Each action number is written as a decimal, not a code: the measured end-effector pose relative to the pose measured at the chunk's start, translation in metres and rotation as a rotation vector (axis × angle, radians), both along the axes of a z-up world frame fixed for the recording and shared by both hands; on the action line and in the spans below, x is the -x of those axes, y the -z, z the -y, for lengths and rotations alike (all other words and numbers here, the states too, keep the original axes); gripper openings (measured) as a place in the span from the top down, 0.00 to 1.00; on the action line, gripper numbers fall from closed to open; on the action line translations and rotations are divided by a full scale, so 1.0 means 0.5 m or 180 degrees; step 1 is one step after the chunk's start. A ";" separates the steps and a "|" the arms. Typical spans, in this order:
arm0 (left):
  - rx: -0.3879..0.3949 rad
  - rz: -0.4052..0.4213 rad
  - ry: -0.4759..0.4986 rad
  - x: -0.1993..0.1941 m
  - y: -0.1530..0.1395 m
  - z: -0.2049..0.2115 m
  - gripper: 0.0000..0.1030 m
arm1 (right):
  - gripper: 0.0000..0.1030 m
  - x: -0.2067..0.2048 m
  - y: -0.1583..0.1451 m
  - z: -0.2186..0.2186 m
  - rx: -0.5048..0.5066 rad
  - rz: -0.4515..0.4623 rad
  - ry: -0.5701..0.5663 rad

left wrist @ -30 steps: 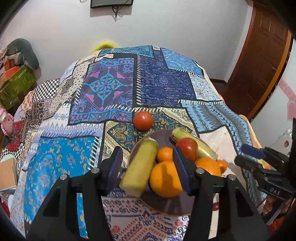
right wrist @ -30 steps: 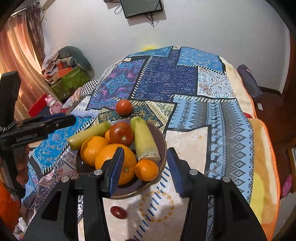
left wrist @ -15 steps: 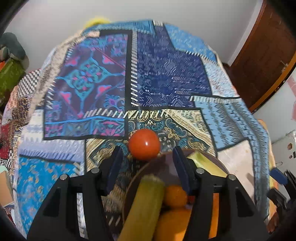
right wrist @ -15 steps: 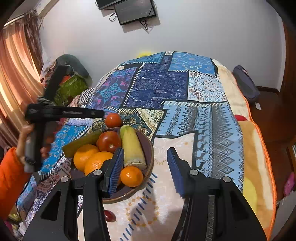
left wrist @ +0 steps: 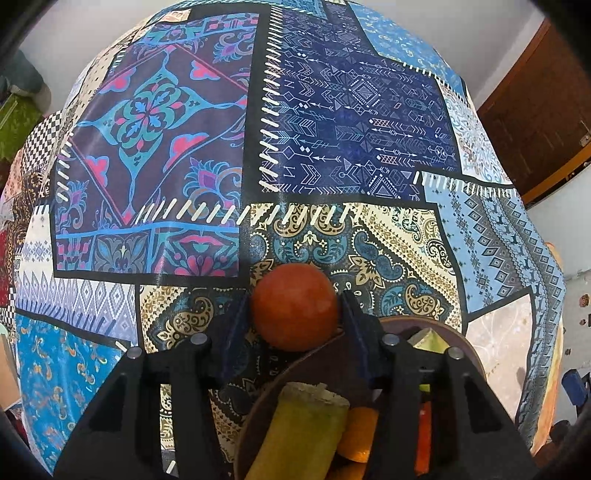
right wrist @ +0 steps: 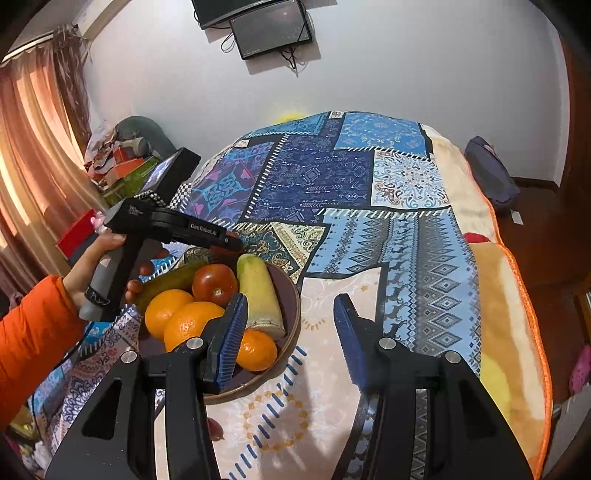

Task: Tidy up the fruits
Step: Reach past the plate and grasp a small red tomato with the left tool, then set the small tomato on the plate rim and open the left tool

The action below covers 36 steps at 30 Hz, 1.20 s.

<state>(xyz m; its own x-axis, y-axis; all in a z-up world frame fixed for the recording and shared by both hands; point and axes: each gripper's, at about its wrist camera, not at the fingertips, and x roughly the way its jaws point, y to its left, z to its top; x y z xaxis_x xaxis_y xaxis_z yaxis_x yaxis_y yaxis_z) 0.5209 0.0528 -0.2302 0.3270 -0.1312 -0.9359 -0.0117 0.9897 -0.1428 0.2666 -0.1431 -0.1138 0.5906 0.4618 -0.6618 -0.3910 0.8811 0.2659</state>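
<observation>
So the whole thing sits on a bed with a patchwork blanket (right wrist: 369, 177), white wall behind with a dark screen (right wrist: 273, 31), curtain (right wrist: 33, 122) on the left. A hand (right wrist: 103, 266) in an orange sleeve (right wrist: 26, 332) tilts the left gripper (left wrist: 293, 310) steeply down; its jaws have just been closing and now squeeze the loose tomato (left wrist: 294, 306) on the blanket, just beside the bowl (right wrist: 291, 310). The right gripper (right wrist: 286, 332) hovers over the bowl's rim, jaws apart, nothing between them.
</observation>
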 end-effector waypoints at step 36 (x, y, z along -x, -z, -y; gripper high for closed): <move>0.0220 0.0502 0.0421 0.414 -0.087 0.086 0.53 | 0.56 0.099 -0.043 -0.025 0.0047 0.0029 -0.0080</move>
